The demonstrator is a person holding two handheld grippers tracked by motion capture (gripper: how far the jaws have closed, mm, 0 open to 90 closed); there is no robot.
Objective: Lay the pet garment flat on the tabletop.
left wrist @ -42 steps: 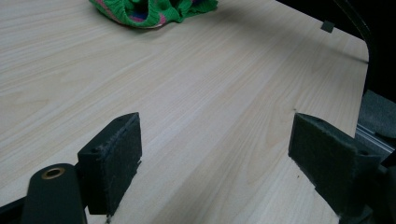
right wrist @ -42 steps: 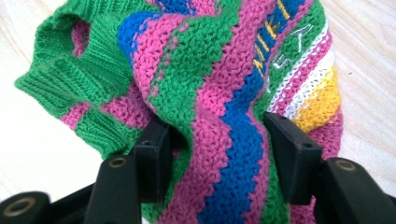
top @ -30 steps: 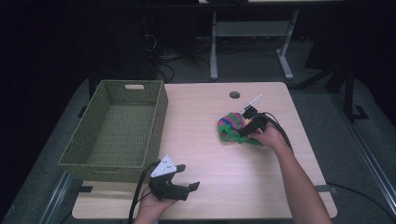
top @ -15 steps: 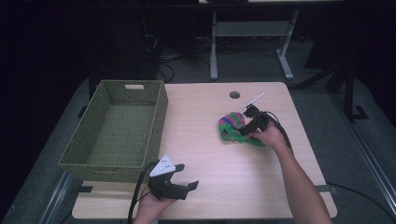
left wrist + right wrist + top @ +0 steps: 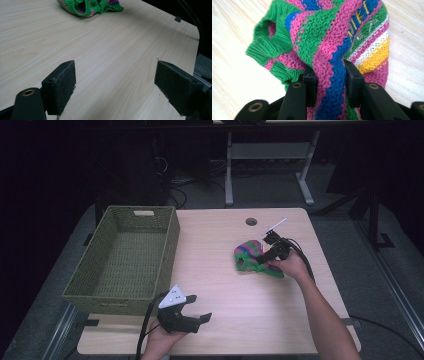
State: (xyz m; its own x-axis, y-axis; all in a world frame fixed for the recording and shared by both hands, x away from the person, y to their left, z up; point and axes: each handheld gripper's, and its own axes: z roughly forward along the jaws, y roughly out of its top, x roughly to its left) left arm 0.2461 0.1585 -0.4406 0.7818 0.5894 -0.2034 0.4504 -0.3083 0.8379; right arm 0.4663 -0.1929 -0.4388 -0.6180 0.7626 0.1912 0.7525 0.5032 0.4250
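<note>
A small knitted garment [image 5: 247, 255] striped green, pink and blue lies bunched on the right half of the wooden table [image 5: 220, 285]. My right gripper [image 5: 262, 262] reaches it from the right. Its jaws have just been closing, and in the right gripper view [image 5: 328, 71] both pads squeeze a raised fold of the knit [image 5: 324, 32]. My left gripper [image 5: 201, 308] rests near the table's front edge, pointing right. It is open with nothing between its pads [image 5: 62, 82], and the garment [image 5: 87, 7] lies far ahead of it.
A green woven basket [image 5: 172, 240] stands empty on the left side of the table. A round cable hole [image 5: 251, 221] sits near the far edge. Bare wood lies between the two grippers. Dark floor and desk legs [image 5: 229, 175] are beyond the table.
The right gripper's jaws have drawn in on the garment's fold, which is bunched slightly more. Both hands stay where they were.
</note>
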